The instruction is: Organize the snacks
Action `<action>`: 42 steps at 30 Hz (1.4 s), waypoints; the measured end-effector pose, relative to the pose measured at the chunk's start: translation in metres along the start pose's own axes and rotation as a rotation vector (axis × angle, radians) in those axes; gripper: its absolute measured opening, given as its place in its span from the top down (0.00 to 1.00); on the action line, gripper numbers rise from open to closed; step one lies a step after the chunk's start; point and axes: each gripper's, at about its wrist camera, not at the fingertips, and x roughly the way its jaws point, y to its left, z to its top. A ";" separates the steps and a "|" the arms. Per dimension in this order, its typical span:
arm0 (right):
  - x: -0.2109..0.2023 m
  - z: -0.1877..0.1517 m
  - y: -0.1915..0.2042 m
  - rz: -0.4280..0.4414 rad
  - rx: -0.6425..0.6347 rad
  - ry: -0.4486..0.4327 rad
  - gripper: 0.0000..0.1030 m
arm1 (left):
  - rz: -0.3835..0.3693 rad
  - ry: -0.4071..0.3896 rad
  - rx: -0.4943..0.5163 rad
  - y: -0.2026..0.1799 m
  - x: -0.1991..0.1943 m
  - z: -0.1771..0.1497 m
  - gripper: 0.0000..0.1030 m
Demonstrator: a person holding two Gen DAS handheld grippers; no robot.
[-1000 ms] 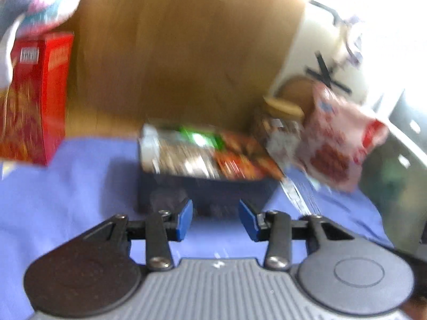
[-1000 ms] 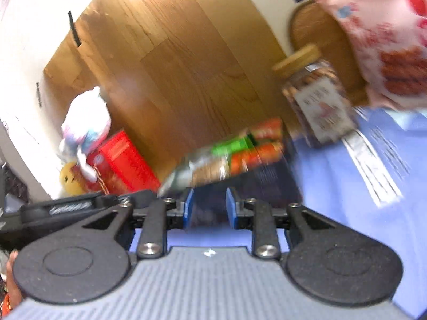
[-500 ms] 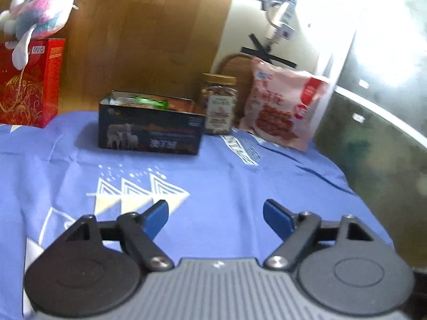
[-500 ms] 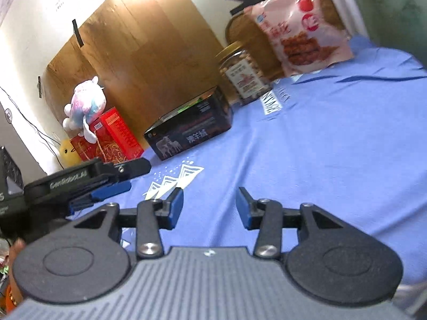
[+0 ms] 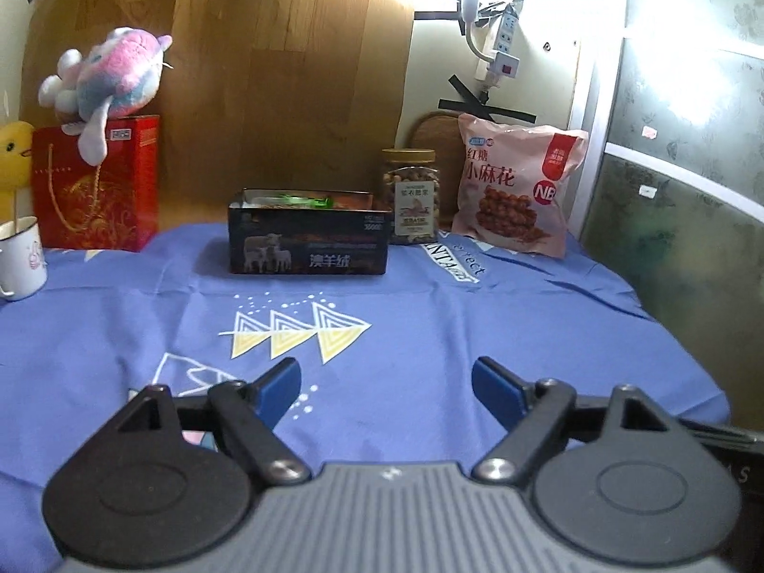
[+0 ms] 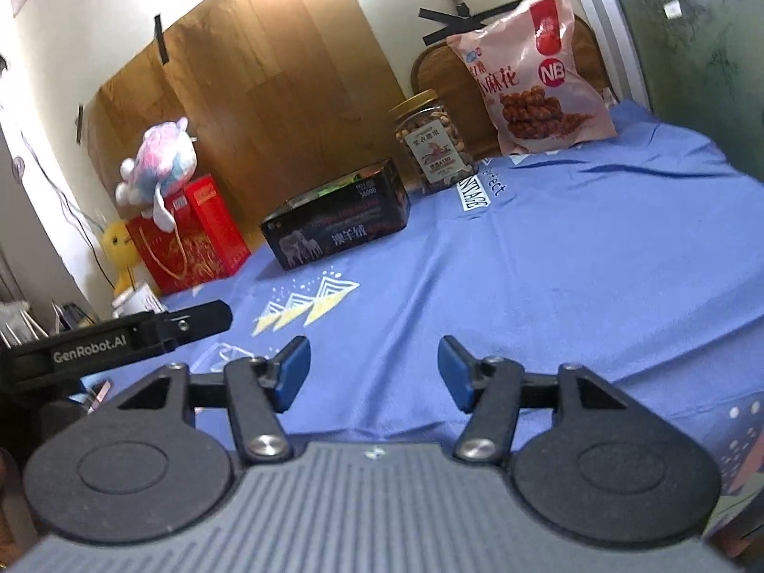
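A dark open box with snack packets inside stands at the back of the blue cloth. Right of it stands a clear nut jar with a tan lid. A pink snack bag leans against the wall further right. My left gripper hovers open over the near cloth, far from the box, nothing between its fingers. My right gripper is beside it, its jaws opening on nothing. The left gripper's finger shows at the left of the right wrist view.
A red gift box with a plush toy on top stands at the back left, next to a yellow duck toy. A white mug sits at the cloth's left edge. The table edge drops off at the right.
Both grippers have pulled back from the dark box toward the near side of the cloth and opened. The snack packets now lie inside the box.
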 end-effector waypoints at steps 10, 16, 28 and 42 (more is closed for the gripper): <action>-0.016 -0.011 0.015 -0.025 -0.059 -0.027 0.31 | 0.047 -0.039 0.047 -0.003 -0.020 -0.005 0.04; -0.017 -0.012 0.018 -0.039 -0.053 -0.029 0.27 | 0.085 -0.028 0.071 -0.003 -0.023 -0.008 0.00; -0.026 -0.020 0.026 -0.077 -0.027 -0.052 0.01 | 0.172 0.081 0.096 -0.005 -0.007 -0.012 0.00; -0.034 -0.021 0.034 -0.069 -0.025 -0.092 0.00 | 0.204 0.057 0.140 -0.004 -0.010 -0.012 0.00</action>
